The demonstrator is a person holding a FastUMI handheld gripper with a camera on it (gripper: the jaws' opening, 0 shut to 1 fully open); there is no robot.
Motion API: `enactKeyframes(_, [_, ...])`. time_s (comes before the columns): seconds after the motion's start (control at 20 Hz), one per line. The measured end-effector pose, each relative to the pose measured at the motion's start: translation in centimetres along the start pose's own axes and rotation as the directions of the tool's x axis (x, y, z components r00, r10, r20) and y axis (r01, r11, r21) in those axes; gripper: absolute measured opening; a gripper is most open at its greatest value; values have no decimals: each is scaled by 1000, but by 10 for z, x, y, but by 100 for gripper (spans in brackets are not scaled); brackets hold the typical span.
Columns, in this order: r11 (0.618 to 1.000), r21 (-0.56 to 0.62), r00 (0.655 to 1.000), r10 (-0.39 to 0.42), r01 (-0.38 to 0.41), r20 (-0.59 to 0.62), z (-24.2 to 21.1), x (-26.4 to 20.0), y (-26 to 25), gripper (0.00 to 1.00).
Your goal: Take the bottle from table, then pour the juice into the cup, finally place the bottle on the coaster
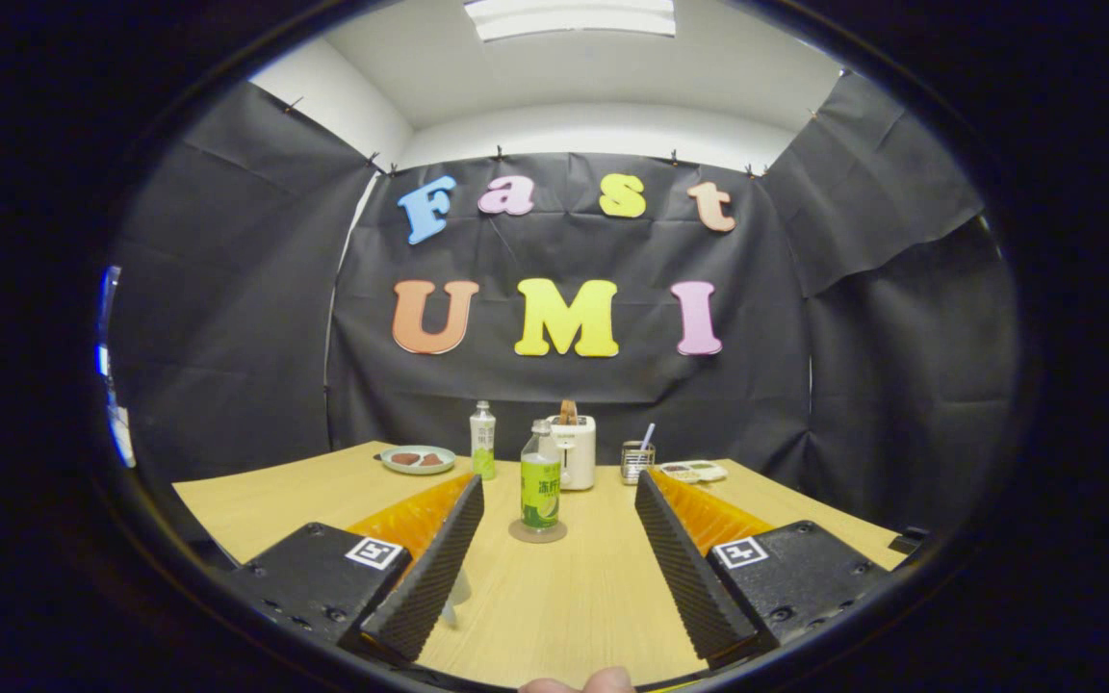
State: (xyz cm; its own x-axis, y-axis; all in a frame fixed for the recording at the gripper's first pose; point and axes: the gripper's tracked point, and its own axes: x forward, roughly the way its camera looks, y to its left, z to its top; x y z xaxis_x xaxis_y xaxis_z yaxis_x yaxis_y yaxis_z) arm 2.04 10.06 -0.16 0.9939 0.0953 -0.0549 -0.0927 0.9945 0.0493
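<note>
1. Facing down the table (574, 616) in the gripper view, the gripper (554, 539) has its jaws spread wide and holding nothing.
2. The bottle (540, 479) stands upright just ahead of the fingers, roughly midway between their tips and touching neither; this is the landmark.
3. Under the bottle lies a round coaster (537, 532), so the bottle appears already set down, and the task looks finished or nearly so.
4. Left of the bottle and nearer the gripper, a clear cup (456, 589) is partly hidden behind the left finger; whether it holds juice cannot be told.
5. Behind the bottle stand a second bottle (483, 441), a toaster (574, 450) and a small jar (636, 462); a plate (418, 460) lies farther left.
6. Judgement: to finish well, the gripper should back straight away from the bottle, jaws wide, keeping the left finger off the cup.
</note>
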Motion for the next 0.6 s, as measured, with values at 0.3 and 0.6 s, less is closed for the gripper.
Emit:
enactKeyframes(0.3, [1000, -5, 999, -31, 31, 12, 4, 0, -11, 100])
enactKeyframes(0.6, [999, -25, 1000, -22, 22, 22, 6, 2, -4, 100])
